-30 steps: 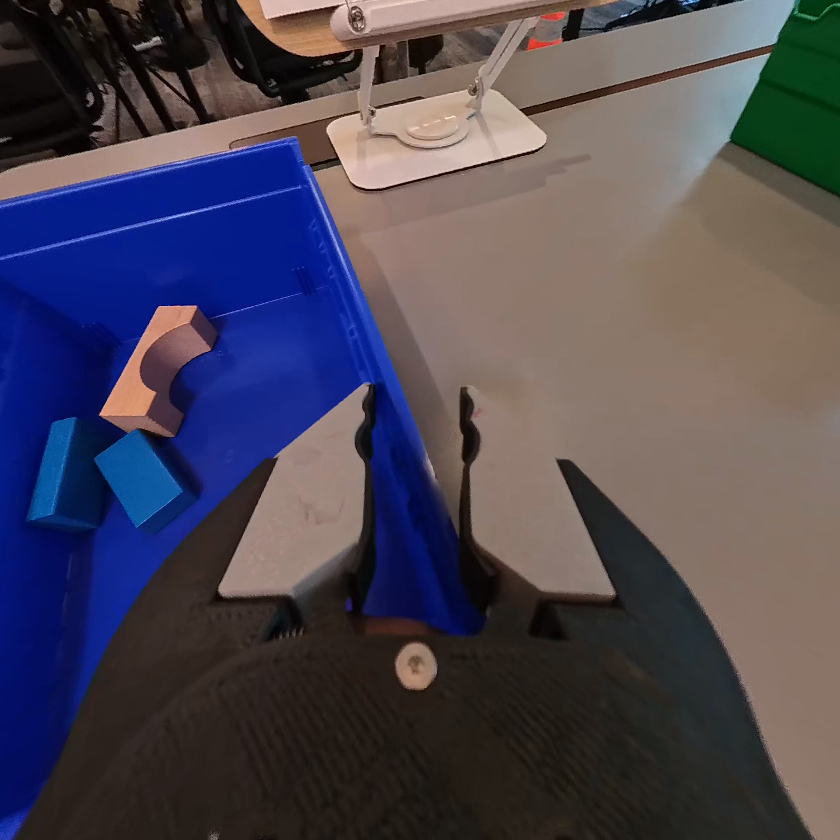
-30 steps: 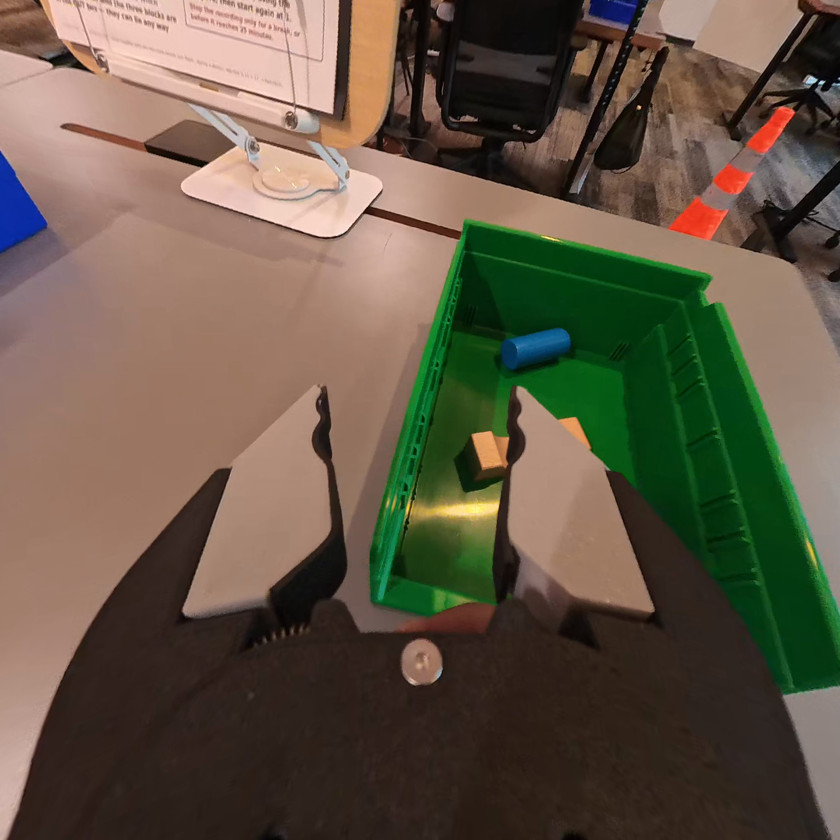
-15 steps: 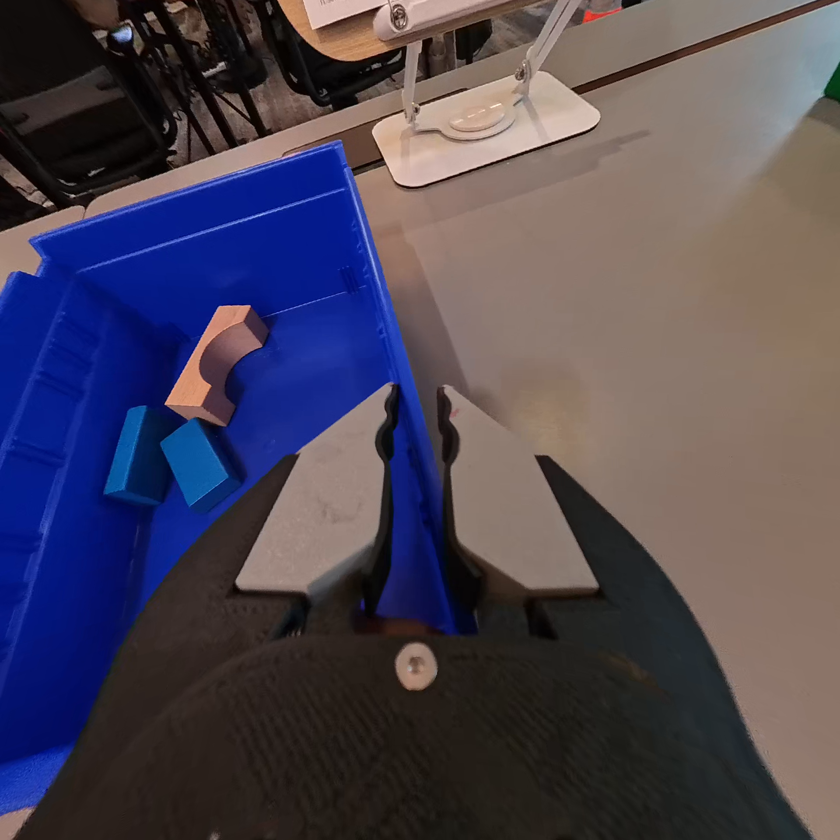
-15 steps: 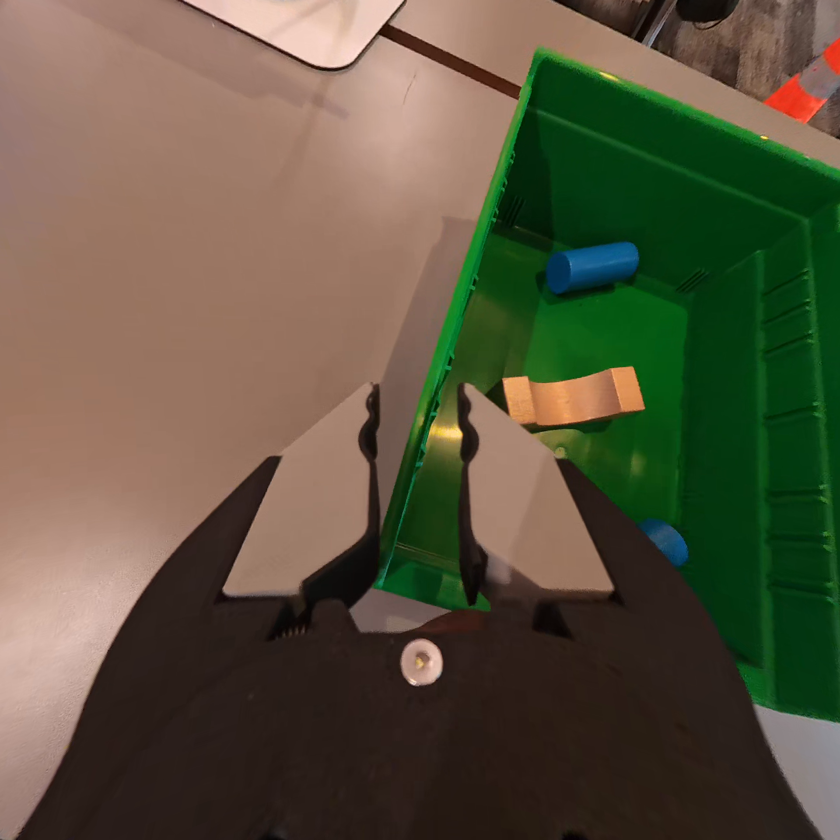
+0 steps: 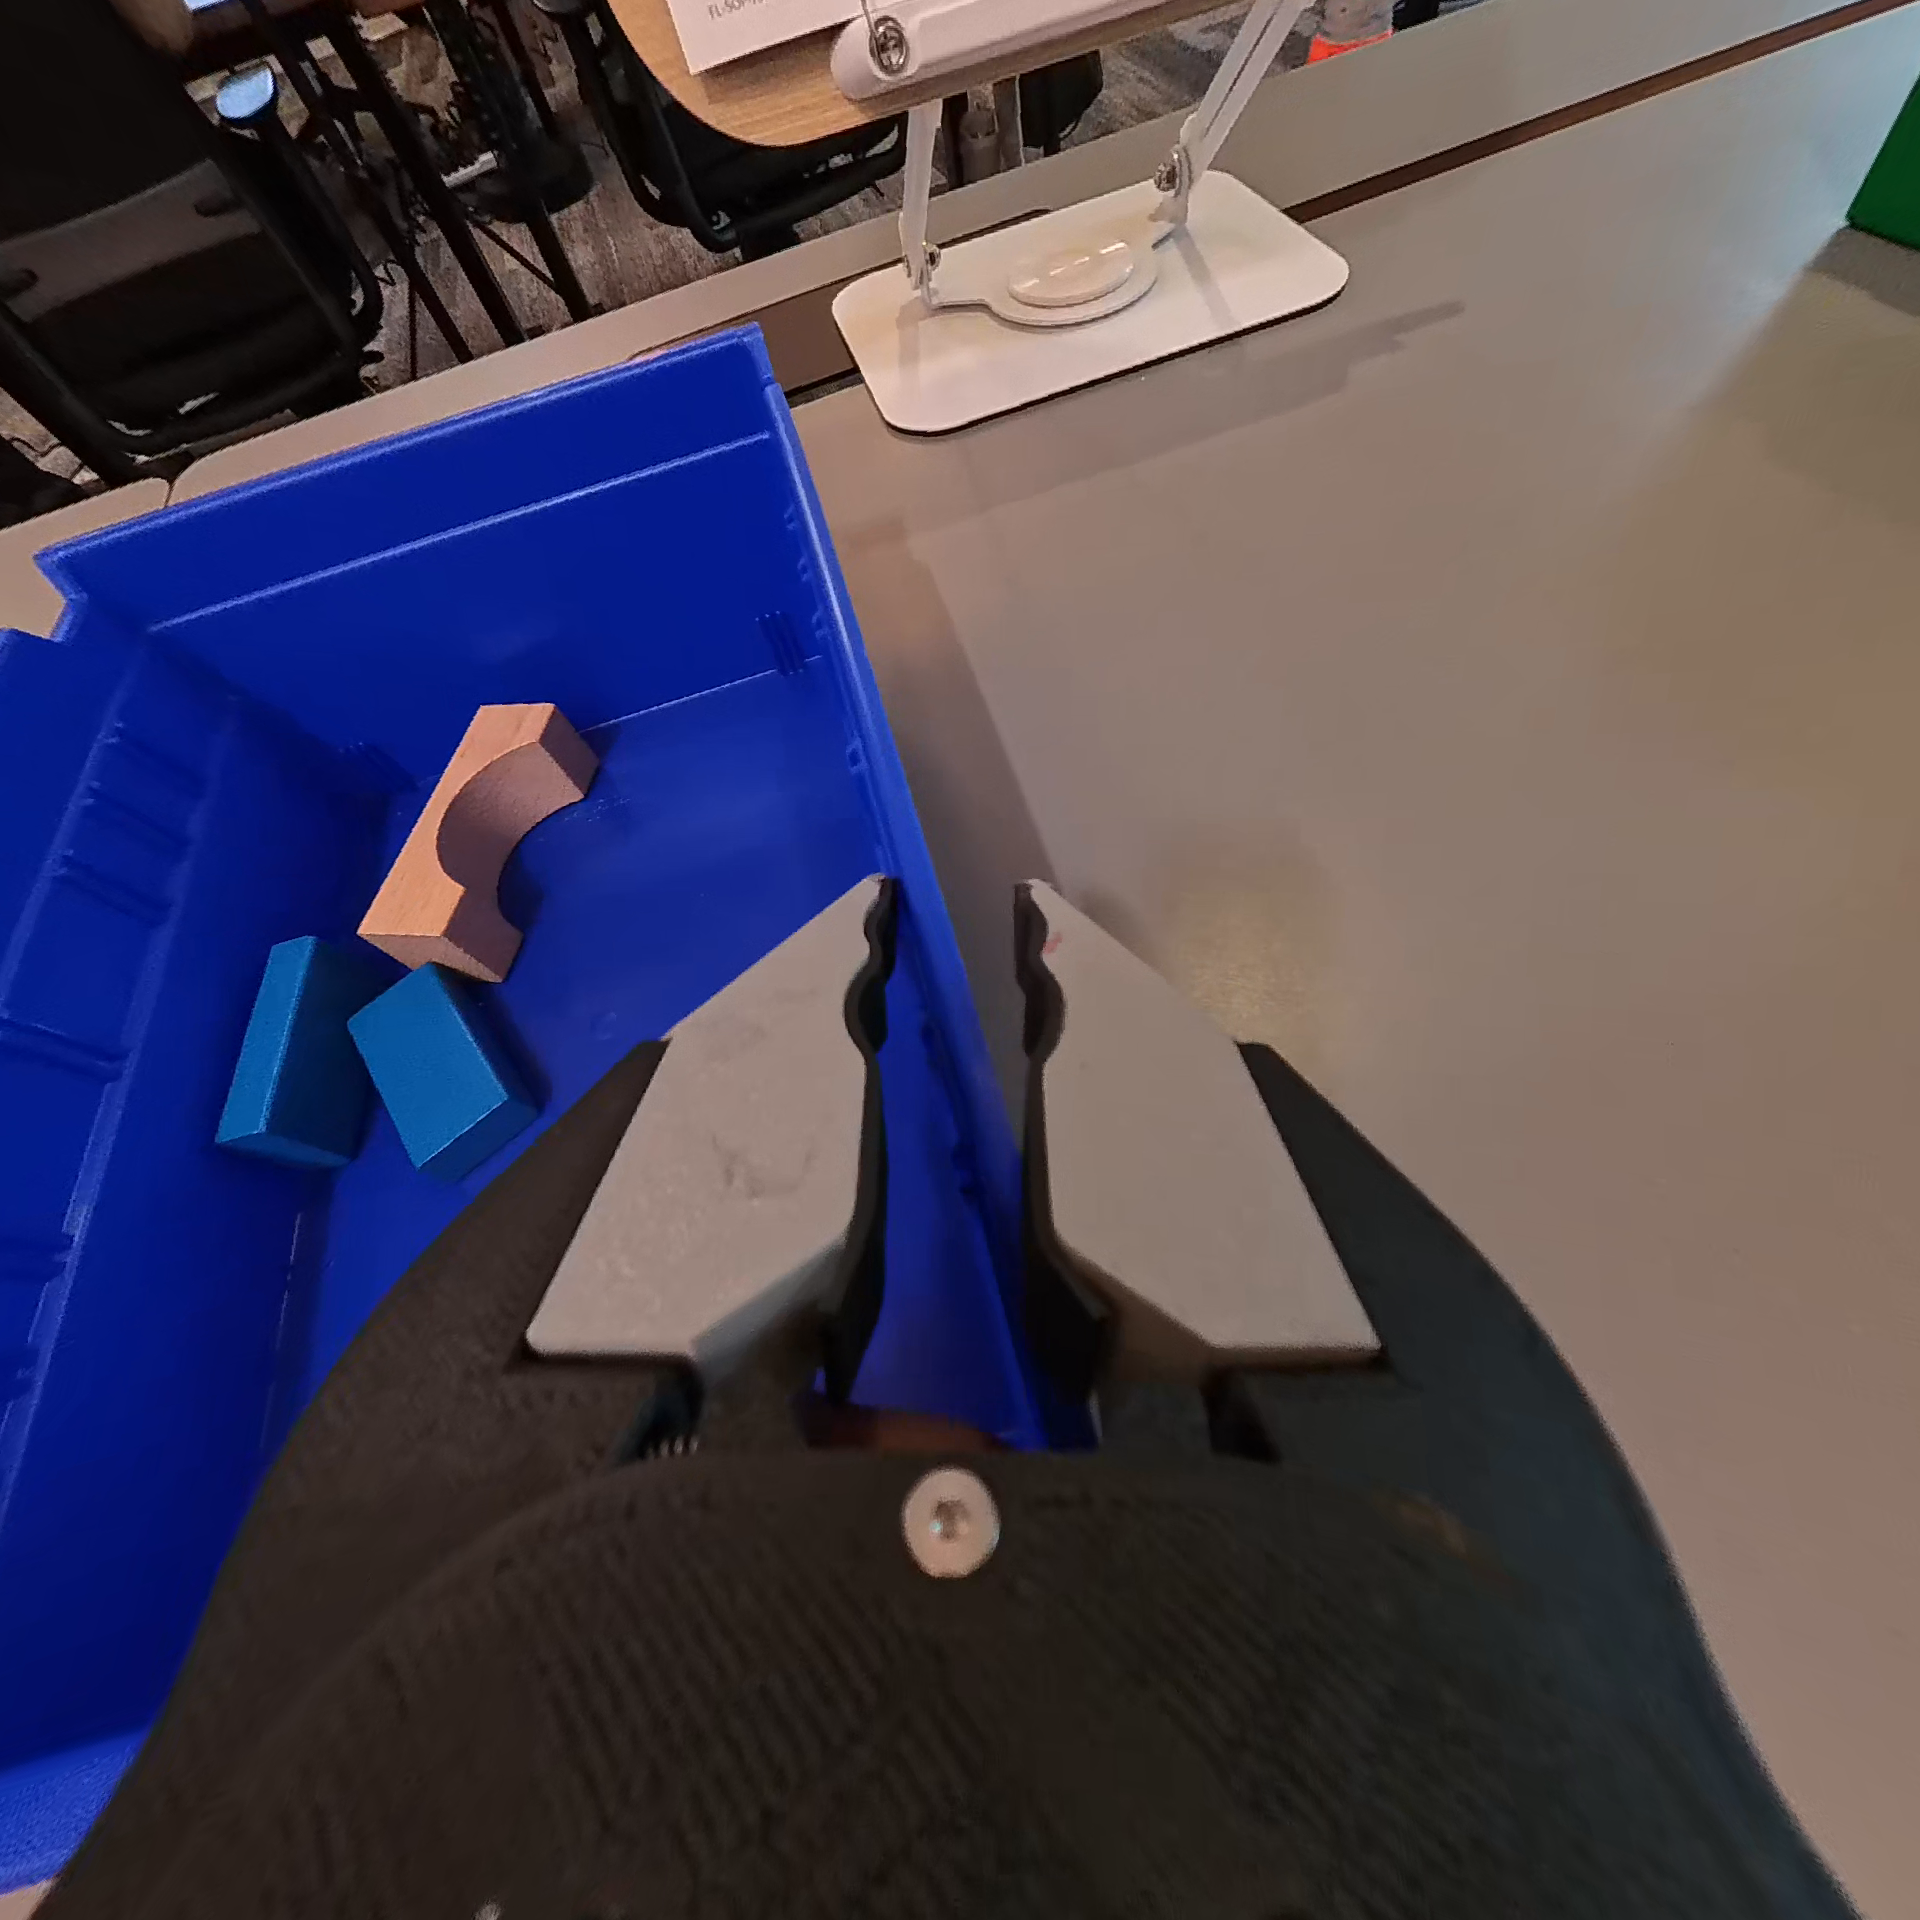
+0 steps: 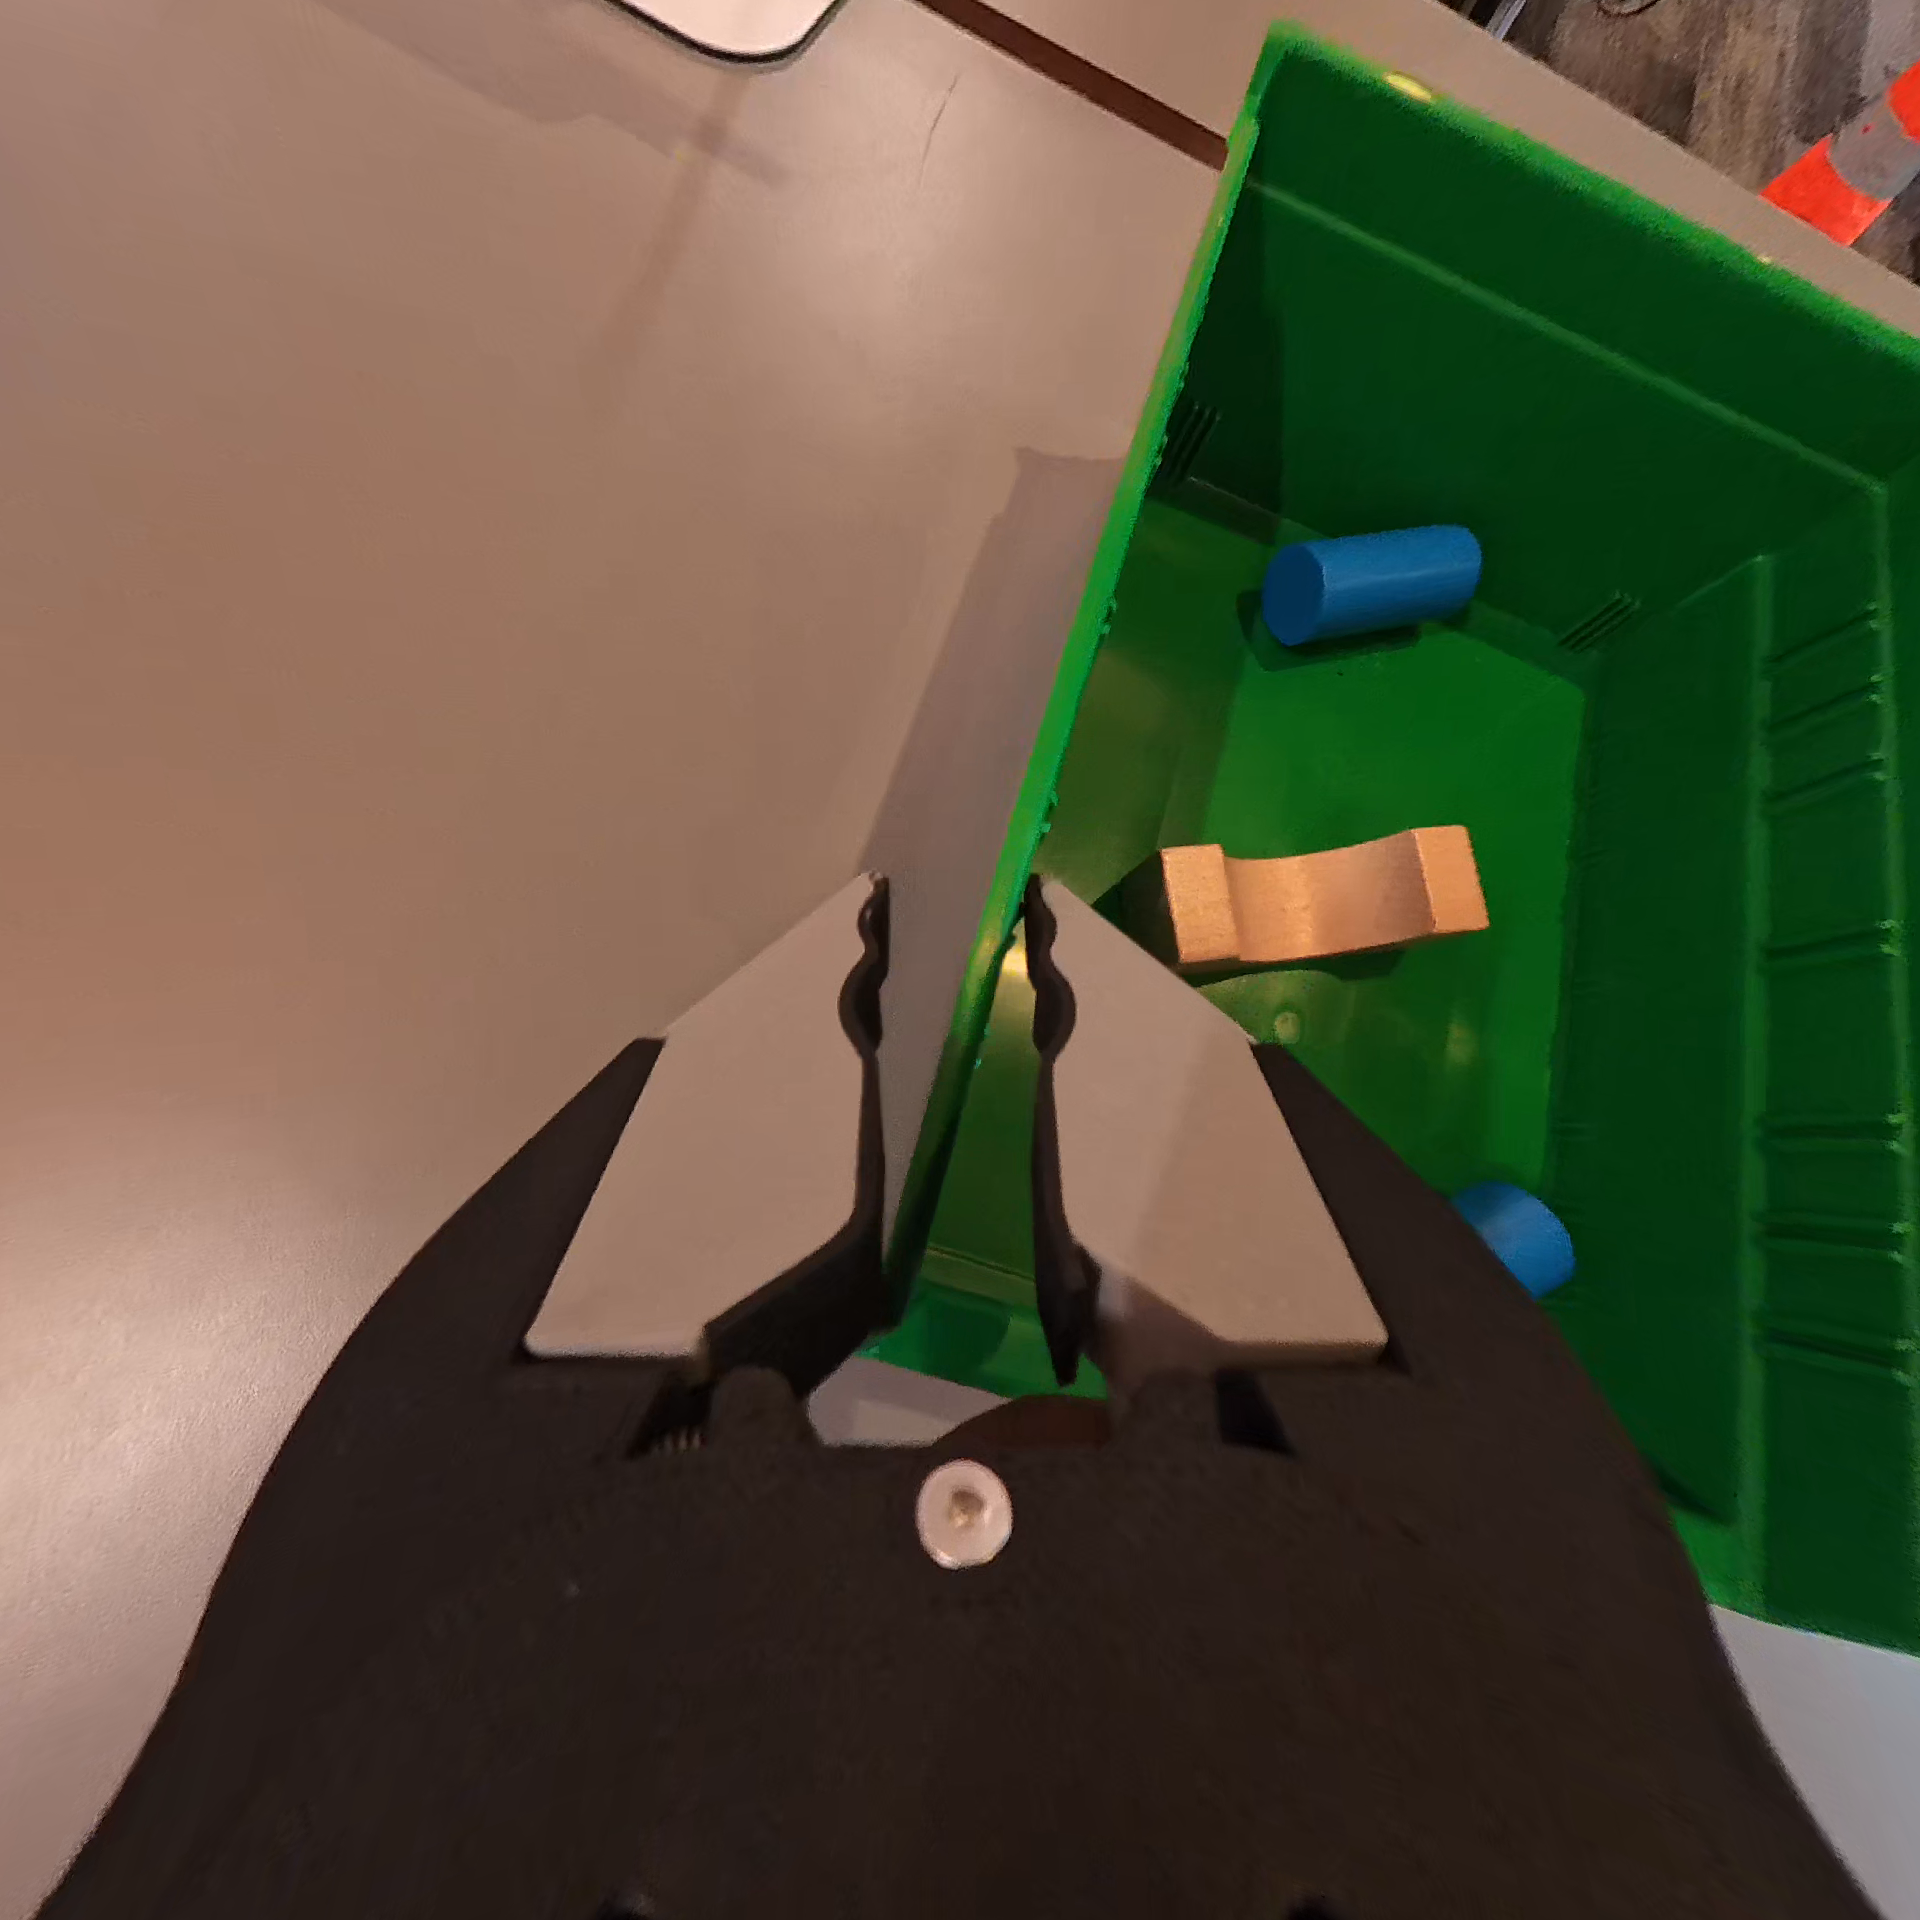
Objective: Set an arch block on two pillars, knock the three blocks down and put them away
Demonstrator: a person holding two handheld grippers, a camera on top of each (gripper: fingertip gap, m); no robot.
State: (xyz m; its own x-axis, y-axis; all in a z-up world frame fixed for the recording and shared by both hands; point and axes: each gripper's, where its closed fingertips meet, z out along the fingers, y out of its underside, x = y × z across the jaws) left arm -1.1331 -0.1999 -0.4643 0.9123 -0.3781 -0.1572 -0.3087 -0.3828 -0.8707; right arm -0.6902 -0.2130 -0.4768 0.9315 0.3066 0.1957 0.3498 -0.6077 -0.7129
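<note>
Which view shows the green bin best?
Right wrist view. The green bin fills its right half, open top visible with a wooden arch block and two blue cylinders inside. The left wrist view catches only a green sliver at its right edge.

White stand base (image 5: 1091, 301) sits at the far edge of the grey worktop (image 5: 1455, 727), holding up a tan wooden board (image 5: 790, 104) with a sheet of paper. Past that edge: black office chairs (image 5: 156, 291) on carpet, plus an orange-and-grey cone (image 6: 1839, 187).
</note>
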